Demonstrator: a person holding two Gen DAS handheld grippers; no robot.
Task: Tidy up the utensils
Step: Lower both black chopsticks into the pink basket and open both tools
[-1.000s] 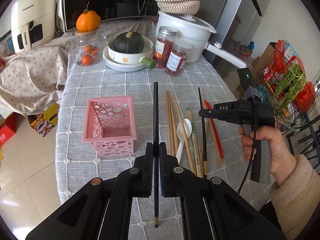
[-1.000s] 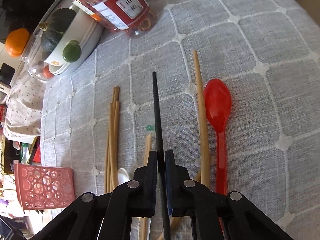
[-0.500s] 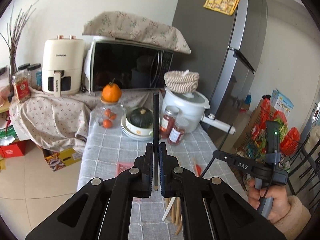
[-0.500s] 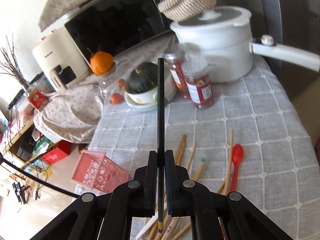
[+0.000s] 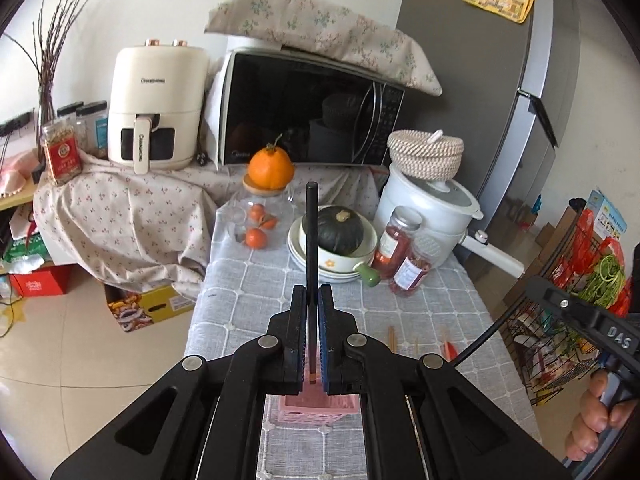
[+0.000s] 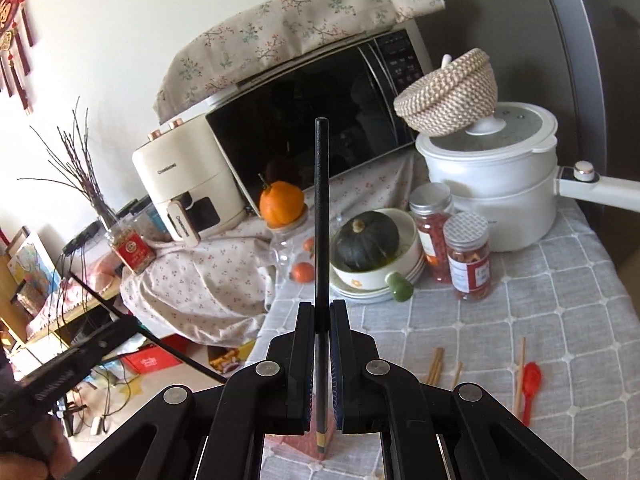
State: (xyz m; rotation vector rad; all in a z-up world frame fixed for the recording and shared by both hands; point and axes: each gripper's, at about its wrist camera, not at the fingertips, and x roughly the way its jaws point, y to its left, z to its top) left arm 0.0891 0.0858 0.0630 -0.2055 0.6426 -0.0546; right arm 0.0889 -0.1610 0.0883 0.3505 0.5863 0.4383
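Chopsticks fill both of my wrist views — each gripper is clamped on one black stick, held upright. My left gripper (image 5: 311, 300) pinches its chopstick (image 5: 311, 232) partway down the shaft, the lower tip showing between the jaws right above the pink basket (image 5: 320, 410). My right gripper (image 6: 321, 312) grips the other chopstick (image 6: 321, 208) the same way, its gold-banded end hanging below the jaws over a patch of pink that I take for the basket. Wooden chopsticks (image 6: 435, 364) and a red spoon (image 6: 531, 384) lie loose on the grey checked cloth (image 6: 560, 320), well right of the basket. Behind them stand two jars (image 6: 468, 256), a squash in a bowl (image 6: 366, 244) and a white pot (image 6: 492, 184).
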